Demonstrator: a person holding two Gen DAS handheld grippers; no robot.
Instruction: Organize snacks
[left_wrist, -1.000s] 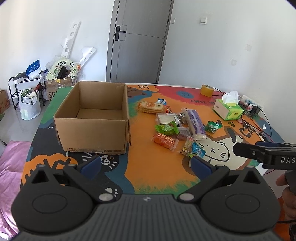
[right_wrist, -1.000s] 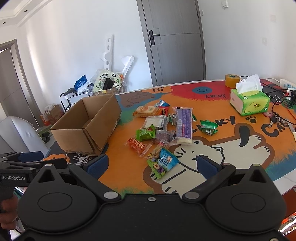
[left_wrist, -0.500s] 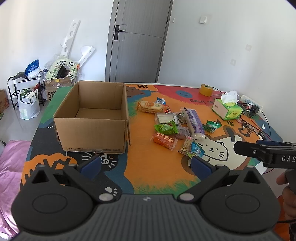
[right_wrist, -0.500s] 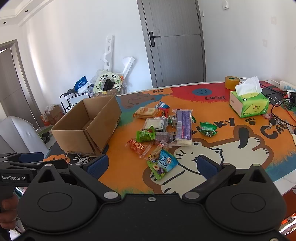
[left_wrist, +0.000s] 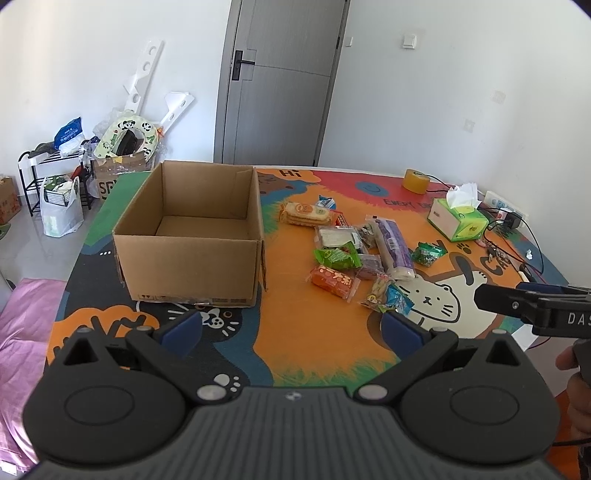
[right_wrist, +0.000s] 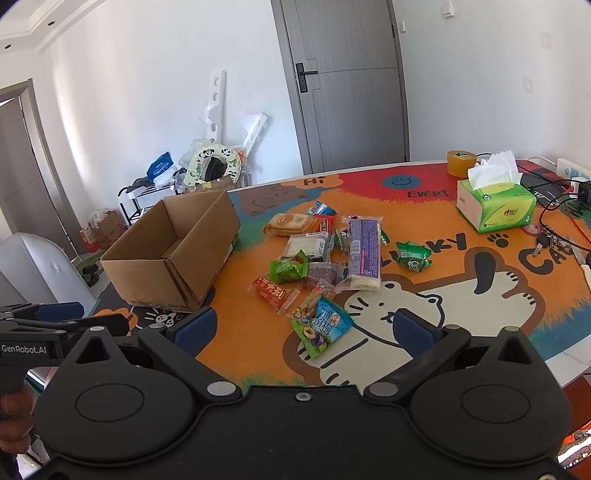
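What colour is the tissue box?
Green, with a white side; the tissue box shows best in the right wrist view.

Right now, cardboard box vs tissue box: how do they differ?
The cardboard box is plain brown; the tissue box is printed green. The cardboard box is open-topped with nothing visible inside; the tissue box has a white tissue sticking out. The cardboard box looks clearly larger and sits at the snack pile's opposite side. Both rest on the cartoon mat.
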